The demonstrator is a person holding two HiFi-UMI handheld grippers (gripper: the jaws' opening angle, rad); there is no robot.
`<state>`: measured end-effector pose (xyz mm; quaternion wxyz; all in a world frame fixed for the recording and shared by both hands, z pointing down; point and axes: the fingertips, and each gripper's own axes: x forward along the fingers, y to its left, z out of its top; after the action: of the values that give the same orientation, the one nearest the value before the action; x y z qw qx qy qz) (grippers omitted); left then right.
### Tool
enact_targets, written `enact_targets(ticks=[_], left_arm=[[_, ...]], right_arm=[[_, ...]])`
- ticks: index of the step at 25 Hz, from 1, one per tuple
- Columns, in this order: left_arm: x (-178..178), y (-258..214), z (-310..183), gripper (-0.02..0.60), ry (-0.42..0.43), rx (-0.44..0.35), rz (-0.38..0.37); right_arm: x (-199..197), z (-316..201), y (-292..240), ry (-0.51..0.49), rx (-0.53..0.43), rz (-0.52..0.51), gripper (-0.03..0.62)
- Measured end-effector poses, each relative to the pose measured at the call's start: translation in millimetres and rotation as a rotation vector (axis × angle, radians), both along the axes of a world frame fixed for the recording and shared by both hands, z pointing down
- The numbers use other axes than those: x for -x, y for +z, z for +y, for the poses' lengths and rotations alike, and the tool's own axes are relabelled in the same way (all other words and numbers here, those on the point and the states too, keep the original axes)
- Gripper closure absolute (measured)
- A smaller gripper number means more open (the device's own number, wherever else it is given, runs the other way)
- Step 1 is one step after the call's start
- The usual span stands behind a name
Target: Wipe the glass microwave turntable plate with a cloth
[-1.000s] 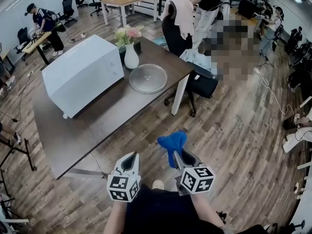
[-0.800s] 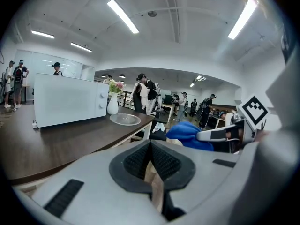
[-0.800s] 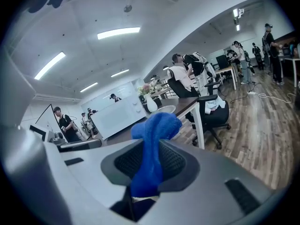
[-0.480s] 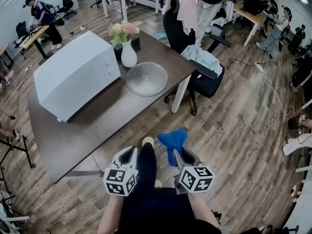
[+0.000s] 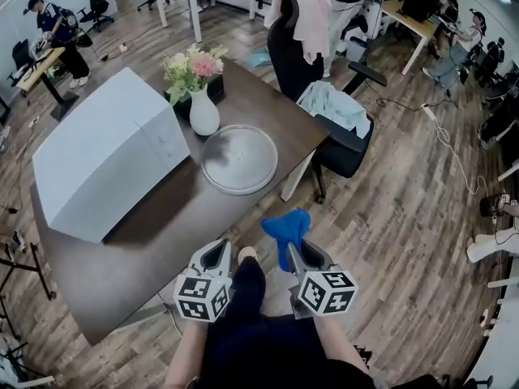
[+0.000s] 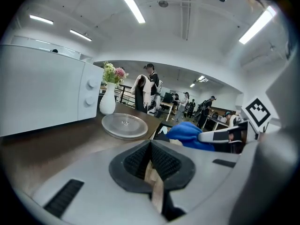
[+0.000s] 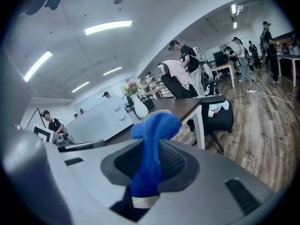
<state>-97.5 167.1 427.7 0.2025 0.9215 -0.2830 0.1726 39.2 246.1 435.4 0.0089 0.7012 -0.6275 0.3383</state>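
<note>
Dark table [image 5: 162, 233] now nearer on plank floor [image 5: 405, 217]; right claw [image 5: 295, 254] pinches blue cloth [image 5: 285, 228], left claw [image 5: 216, 259] closed.

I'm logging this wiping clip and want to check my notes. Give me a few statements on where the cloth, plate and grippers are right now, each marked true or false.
1. The right gripper is shut on the blue cloth. True.
2. The cloth is pressed on the glass plate. False: it is held in the air short of the table, apart from the plate.
3. The plate lies flat on the table near the white vase. True.
4. The left gripper grips the plate's rim. False: its jaws are together with nothing between them.
5. In the head view the microwave stands right of the plate. False: it stands left.
</note>
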Motion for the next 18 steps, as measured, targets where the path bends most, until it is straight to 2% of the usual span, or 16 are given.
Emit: enact_targets(ticks=[9,13,18], left_arm=[[-64,-4,-138,0.578,0.013,0.004,-0.004],[-72,6,-178,0.578,-0.009,0.017,-0.003],[-67,19,-206,0.578,-0.056,0.043,0.008]], right_arm=[[-59,-141,-12,-0.048,0.010,0.018,0.510],[-73,-186,-6,-0.068,0.017,0.027,0.510],[-72,-221,8,-0.106,0.043,0.024,0.510]])
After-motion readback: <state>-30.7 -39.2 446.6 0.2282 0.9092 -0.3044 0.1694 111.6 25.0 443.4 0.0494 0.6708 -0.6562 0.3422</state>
